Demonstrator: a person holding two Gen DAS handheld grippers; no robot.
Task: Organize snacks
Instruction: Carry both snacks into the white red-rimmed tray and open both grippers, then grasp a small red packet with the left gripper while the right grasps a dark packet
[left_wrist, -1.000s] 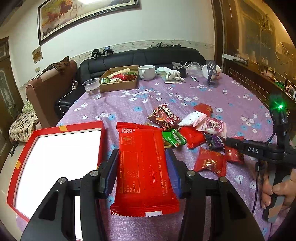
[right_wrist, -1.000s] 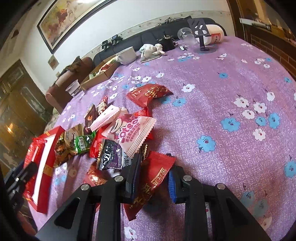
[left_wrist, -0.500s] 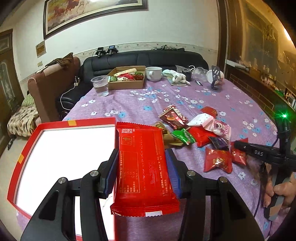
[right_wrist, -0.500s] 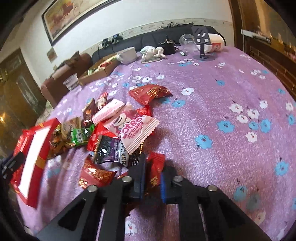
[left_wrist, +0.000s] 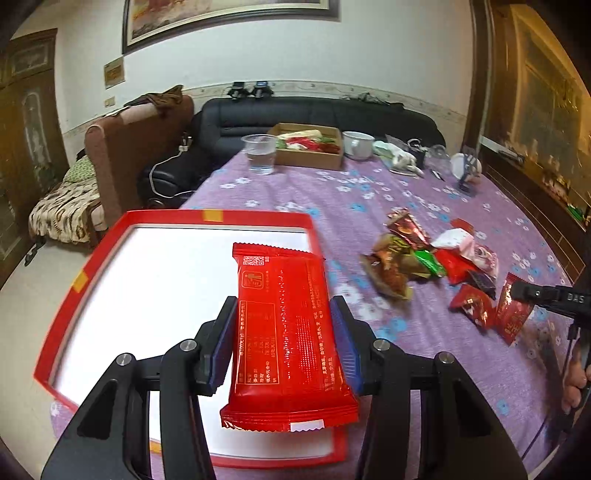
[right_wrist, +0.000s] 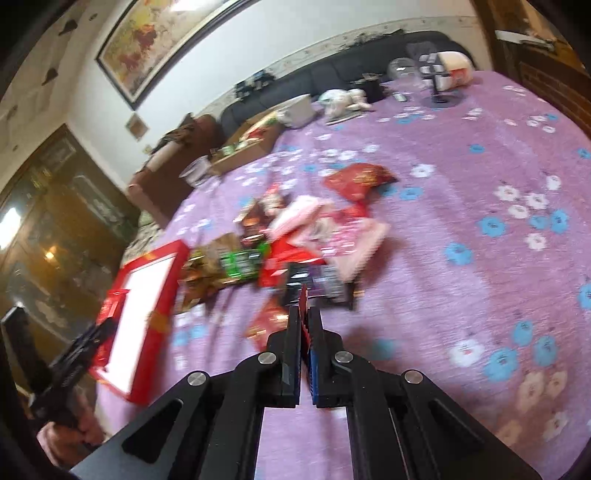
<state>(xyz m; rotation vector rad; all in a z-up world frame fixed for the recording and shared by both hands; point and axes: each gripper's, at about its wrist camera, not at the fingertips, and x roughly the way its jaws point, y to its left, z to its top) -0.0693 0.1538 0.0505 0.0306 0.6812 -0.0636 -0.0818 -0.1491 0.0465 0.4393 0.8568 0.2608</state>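
The left gripper (left_wrist: 282, 325) was clamped across the width of a long red snack packet (left_wrist: 286, 339), which was held flat above the white floor of the red-rimmed tray (left_wrist: 184, 215), toward the tray's 3 o'clock side. For a clean placement, the packet would best be carried further toward 9 o'clock, lowered until it lay flat on the white floor, and released only once its far end was clear of the rim at 3 o'clock.

The right gripper (right_wrist: 305, 317) was closed on a small red sachet (left_wrist: 511, 314), seen edge-on as a thin red strip between the jaws and, in the left view, held near the remaining pile of snacks (left_wrist: 424, 258) on the purple floral cloth (left_wrist: 424, 206). It would best be lifted straight up so the neighbouring wrappers were not dragged.

The right view was smeared by motion, so the wrappers in the pile could not be read. Whether the sachet touched the cloth could not be judged. The packet's height above the tray could not be judged either, and the tray's near edge was hidden behind the left gripper.
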